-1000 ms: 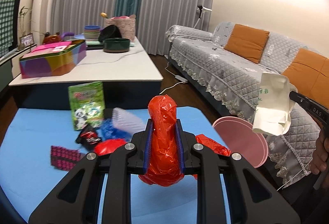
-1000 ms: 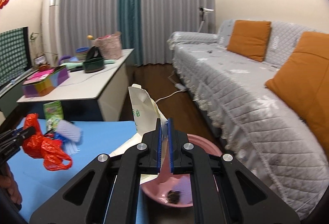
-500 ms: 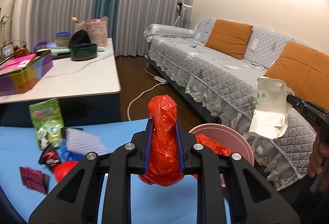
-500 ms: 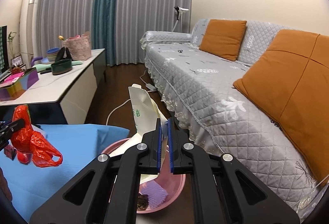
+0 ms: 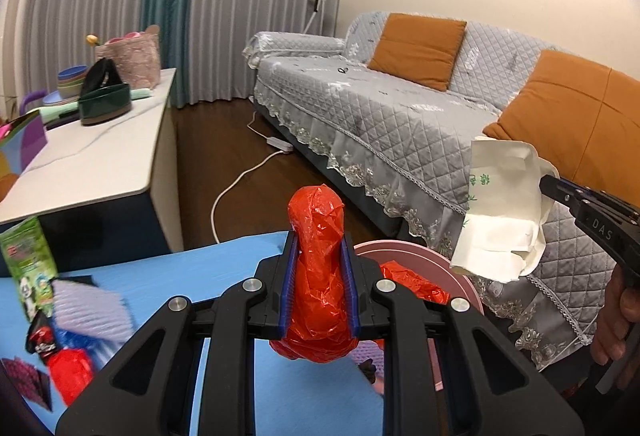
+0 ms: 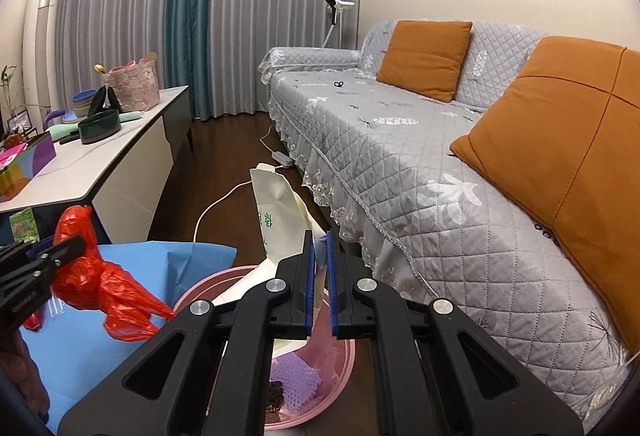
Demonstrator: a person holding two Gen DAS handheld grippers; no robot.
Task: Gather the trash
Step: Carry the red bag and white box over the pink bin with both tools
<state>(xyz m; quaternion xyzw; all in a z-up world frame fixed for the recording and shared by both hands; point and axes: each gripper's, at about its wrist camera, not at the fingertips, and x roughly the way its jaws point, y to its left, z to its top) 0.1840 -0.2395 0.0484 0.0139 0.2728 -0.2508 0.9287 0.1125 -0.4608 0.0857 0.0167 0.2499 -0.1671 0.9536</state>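
Pinching red bag (image 5: 318,276), left tool (image 5: 318,290); right tool (image 6: 318,286) pinching paper (image 6: 276,220); blue mat (image 5: 224,260), sofa (image 6: 400,156).

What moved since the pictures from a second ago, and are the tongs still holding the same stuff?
Both tongs swung over toward the pink bin. It was only partly under the right tongs before; now it sits right below, and the red bag in the left tongs hangs by its rim. Nothing was grabbed or dropped: the right tongs keep the white paper bag. The trash on the blue mat stayed put.
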